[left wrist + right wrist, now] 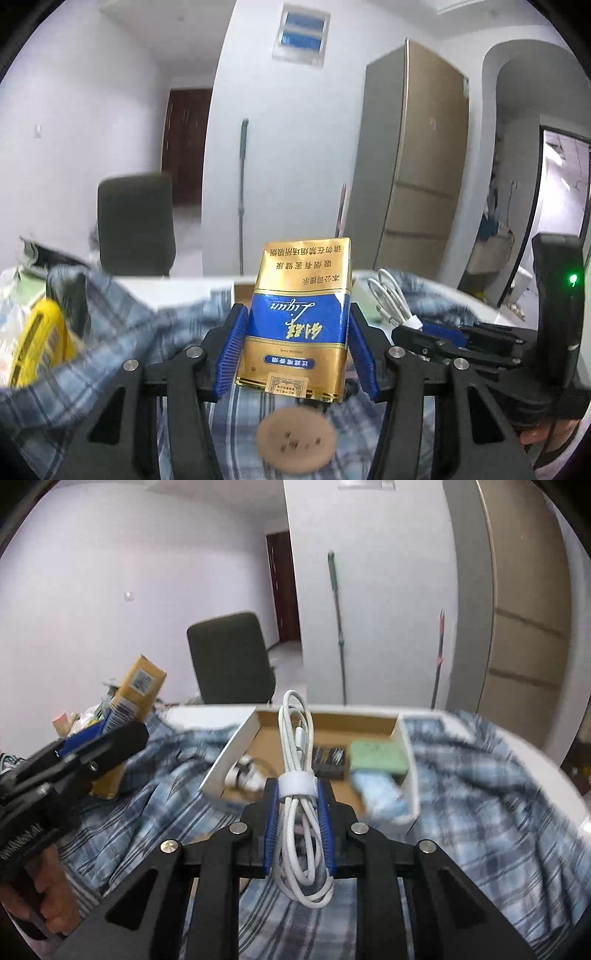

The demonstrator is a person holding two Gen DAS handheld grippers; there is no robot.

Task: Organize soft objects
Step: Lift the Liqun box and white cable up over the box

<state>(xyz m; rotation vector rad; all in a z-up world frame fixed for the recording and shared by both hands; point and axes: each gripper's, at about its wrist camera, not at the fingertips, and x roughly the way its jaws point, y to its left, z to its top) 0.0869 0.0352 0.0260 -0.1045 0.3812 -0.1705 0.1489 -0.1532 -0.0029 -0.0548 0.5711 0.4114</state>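
My left gripper (297, 325) is shut on a blue and gold cigarette pack (301, 317), held upright above a blue plaid shirt (122, 325). The pack also shows at the left of the right wrist view (133, 698). My right gripper (298, 805) is shut on a coiled white cable (297, 775) with a white strap, held in front of an open white cardboard box (236, 753). The cable and right gripper also show in the left wrist view (393, 301). The plaid shirt (480, 812) lies spread under and around the box.
The box holds a green pad (376, 755), a dark item, a white adapter and a blue pack. A yellow object (40, 339) and clutter sit at the table's left. A dark chair (231, 662) stands behind the table. A brown button (295, 439) lies on the shirt.
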